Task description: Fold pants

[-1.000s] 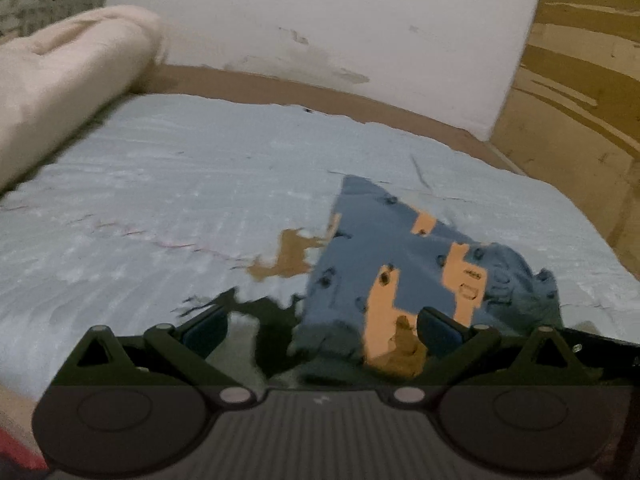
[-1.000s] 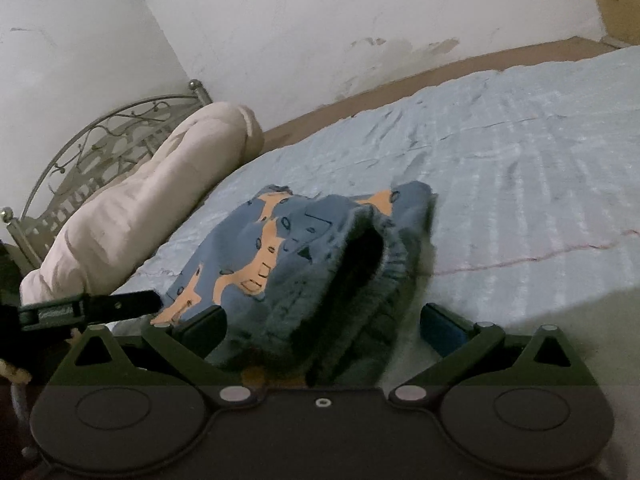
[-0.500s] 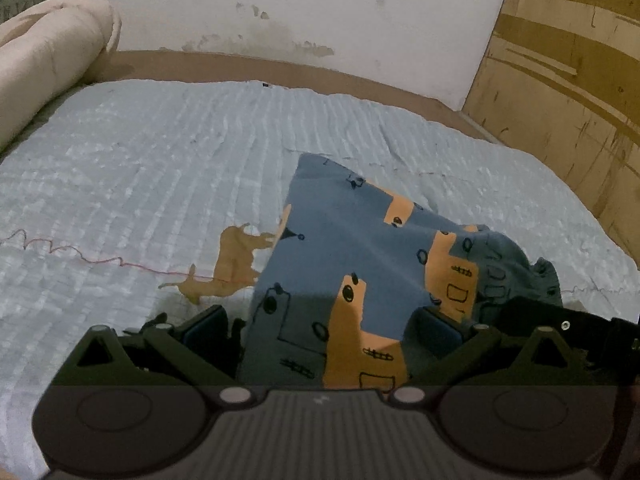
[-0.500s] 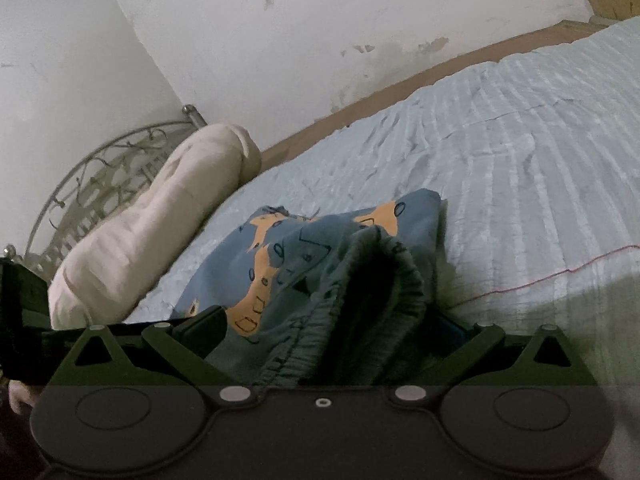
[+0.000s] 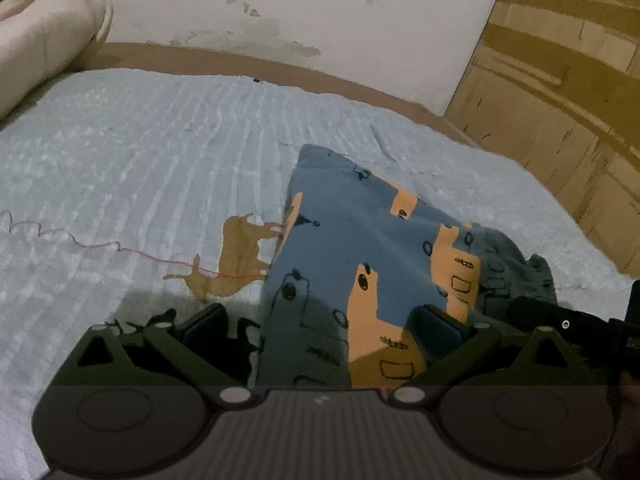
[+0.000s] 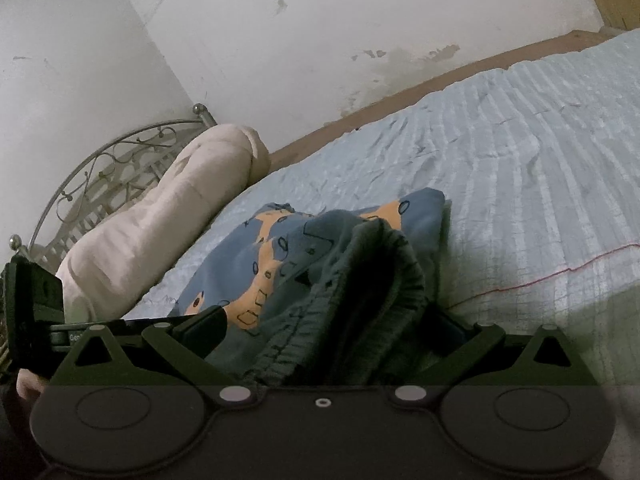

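The small blue cotton pants with orange digger prints now lie further in between the wide-spread fingers of the left gripper than 1 second ago, the leg end stretching ahead of them on the pale blue ribbed bedspread. The right gripper has also moved in — its fingers, wide too, now straddle the dark ribbed waistband. Neither pair pinches cloth. Both seem placed to grip the 2 ends, so the next fold looks about to begin.

A home bedroom: quilted blue bedspread, rolled blanket, wrought-iron headboard, stained white wall
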Action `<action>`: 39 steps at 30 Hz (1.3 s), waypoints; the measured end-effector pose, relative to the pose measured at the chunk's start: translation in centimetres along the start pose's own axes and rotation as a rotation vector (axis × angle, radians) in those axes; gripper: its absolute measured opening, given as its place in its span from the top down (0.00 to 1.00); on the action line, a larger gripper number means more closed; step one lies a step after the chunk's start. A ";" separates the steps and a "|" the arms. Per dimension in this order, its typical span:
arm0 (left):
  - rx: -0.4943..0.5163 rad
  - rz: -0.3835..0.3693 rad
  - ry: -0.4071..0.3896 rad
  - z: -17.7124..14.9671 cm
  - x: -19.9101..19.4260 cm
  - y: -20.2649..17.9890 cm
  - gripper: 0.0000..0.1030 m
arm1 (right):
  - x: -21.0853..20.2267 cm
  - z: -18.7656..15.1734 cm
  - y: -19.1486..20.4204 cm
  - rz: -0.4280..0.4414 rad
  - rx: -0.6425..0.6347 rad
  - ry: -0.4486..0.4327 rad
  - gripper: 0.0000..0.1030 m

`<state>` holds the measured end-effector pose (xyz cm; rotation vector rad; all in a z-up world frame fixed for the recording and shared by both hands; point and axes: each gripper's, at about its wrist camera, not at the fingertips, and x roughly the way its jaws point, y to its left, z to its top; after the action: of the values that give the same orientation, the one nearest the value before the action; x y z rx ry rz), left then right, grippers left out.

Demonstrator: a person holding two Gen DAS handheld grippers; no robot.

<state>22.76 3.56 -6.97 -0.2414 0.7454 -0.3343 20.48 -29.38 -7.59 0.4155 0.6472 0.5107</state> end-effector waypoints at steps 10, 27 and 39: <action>-0.046 0.056 0.080 1.6 -1.0 -0.2 0.18 | -1.3 -1.0 1.5 -0.127 0.024 -0.069 0.32; -0.004 0.009 -0.010 4.6 -3.4 -1.5 0.84 | -2.4 1.1 8.0 -0.219 -0.316 -0.192 0.77; -0.086 0.065 -0.134 10.5 0.8 -0.1 0.84 | 4.6 8.3 7.8 -0.268 -0.452 -0.272 0.77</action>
<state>30.64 4.14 0.01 -0.3166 0.6347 -0.2220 26.62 -22.25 0.24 -0.0324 0.3033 0.3227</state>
